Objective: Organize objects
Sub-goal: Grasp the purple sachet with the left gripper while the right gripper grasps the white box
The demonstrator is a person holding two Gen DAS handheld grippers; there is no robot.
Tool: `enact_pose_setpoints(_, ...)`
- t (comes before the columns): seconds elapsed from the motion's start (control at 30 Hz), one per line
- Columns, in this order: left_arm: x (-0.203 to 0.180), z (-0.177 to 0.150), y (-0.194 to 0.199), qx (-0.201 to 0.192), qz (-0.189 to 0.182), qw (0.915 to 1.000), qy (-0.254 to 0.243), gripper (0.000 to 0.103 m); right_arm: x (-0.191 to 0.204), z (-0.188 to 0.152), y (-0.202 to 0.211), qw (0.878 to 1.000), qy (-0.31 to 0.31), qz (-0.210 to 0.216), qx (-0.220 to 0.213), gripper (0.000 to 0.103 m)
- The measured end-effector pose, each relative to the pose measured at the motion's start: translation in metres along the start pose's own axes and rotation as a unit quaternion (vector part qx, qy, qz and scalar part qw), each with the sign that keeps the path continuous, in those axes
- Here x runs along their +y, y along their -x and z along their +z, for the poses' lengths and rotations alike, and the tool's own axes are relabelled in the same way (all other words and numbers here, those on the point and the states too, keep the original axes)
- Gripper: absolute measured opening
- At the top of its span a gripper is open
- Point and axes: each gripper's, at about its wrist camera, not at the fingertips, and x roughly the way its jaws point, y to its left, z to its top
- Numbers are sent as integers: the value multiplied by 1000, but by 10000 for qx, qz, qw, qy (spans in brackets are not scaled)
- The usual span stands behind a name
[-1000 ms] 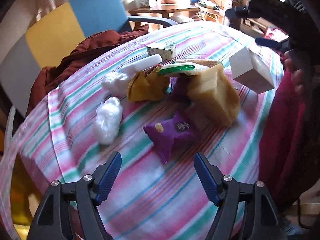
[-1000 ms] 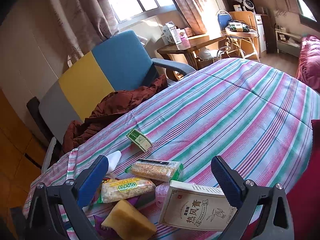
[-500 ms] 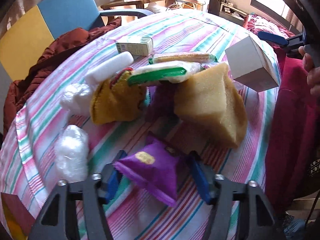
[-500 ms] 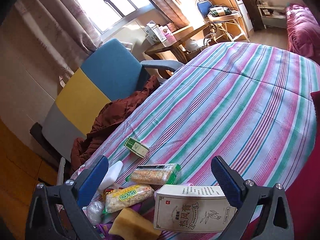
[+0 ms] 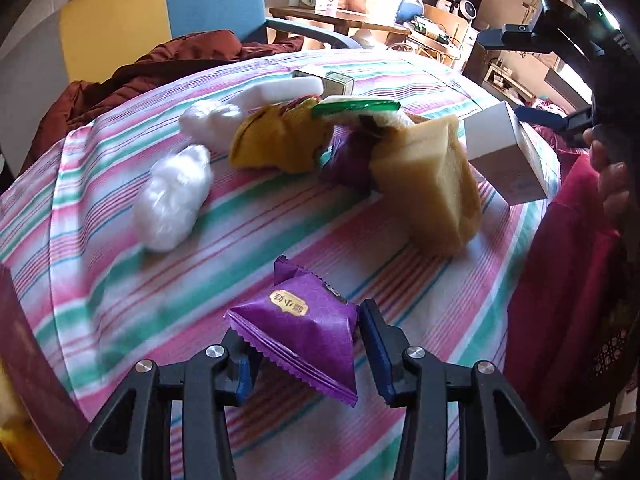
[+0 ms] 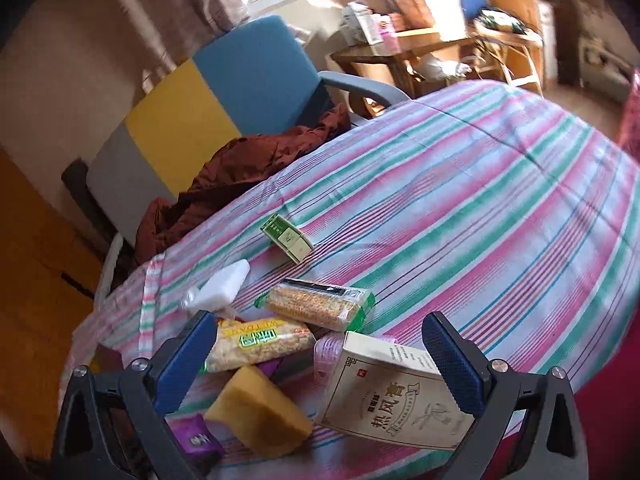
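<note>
Fingers point(image 5: 370, 342) around one purple packet point(image 5: 302, 326); another, perhaps, behind sponge point(image 5: 430, 184).

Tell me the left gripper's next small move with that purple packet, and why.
Probably carry the purple packet away from the pile to a bare stretch of the striped cloth. The left gripper is shut on it, seemingly lifted, while the right gripper hangs open over the box.

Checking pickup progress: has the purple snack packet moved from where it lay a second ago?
Yes. The purple snack packet, then lying close to the yellow sponge, now sits clamped in the left gripper, pulled away from it.
</note>
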Motion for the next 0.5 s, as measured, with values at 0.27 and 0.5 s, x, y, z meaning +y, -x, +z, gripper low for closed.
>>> enact_pose_setpoints(0.27,6,-7,1,-116,-19,9997,205,46,24,-18,2,9526,2839,-560,940,103)
enact_pose_setpoints(0.5,8,-4,-3,-139,41,9996,245,46,17,-34,-28,9267,3287,-922,1569,98)
